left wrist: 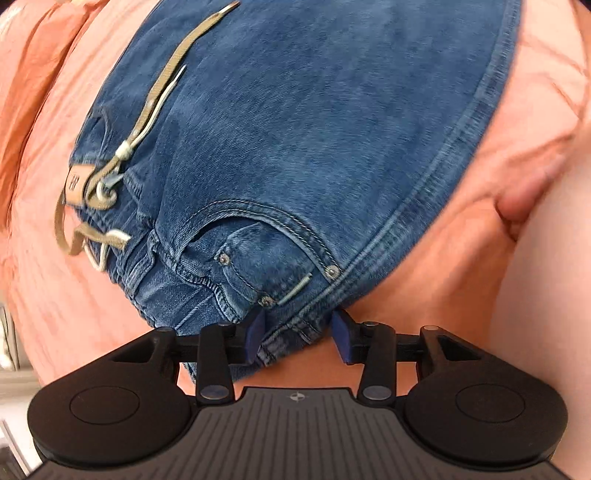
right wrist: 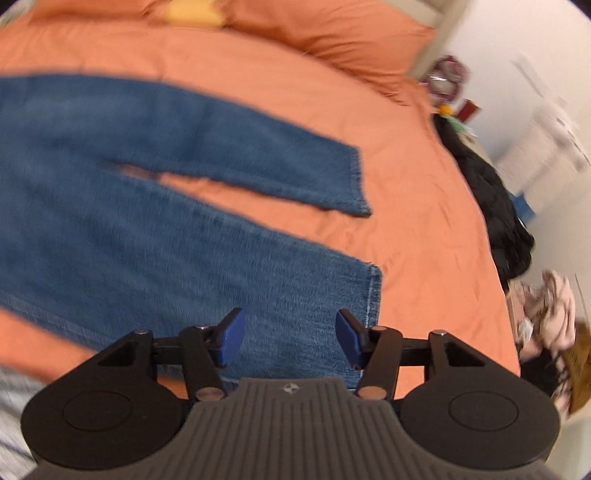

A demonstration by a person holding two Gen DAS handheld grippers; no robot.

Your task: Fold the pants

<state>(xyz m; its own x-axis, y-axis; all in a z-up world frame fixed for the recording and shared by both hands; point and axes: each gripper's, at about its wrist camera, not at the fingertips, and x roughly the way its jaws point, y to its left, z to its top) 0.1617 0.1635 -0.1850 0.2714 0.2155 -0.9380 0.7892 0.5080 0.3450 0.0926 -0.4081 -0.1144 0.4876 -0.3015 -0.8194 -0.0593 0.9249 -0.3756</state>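
Blue denim pants lie flat on an orange bedspread. In the left wrist view I see the waistband end (left wrist: 295,147) with a front pocket, rivets and a beige drawstring (left wrist: 155,99). My left gripper (left wrist: 299,338) is open, its blue pads on either side of the waistband corner. In the right wrist view both legs (right wrist: 166,206) spread apart toward the right, with their hems showing. My right gripper (right wrist: 291,338) is open and empty just above the near leg, close to its hem (right wrist: 373,295).
The orange bedspread (right wrist: 406,184) covers the bed, with orange pillows (right wrist: 332,33) at the far end. Dark clothing (right wrist: 491,206) and a pale garment (right wrist: 554,314) lie off the bed's right edge. A white wall and a white cabinet stand at the right.
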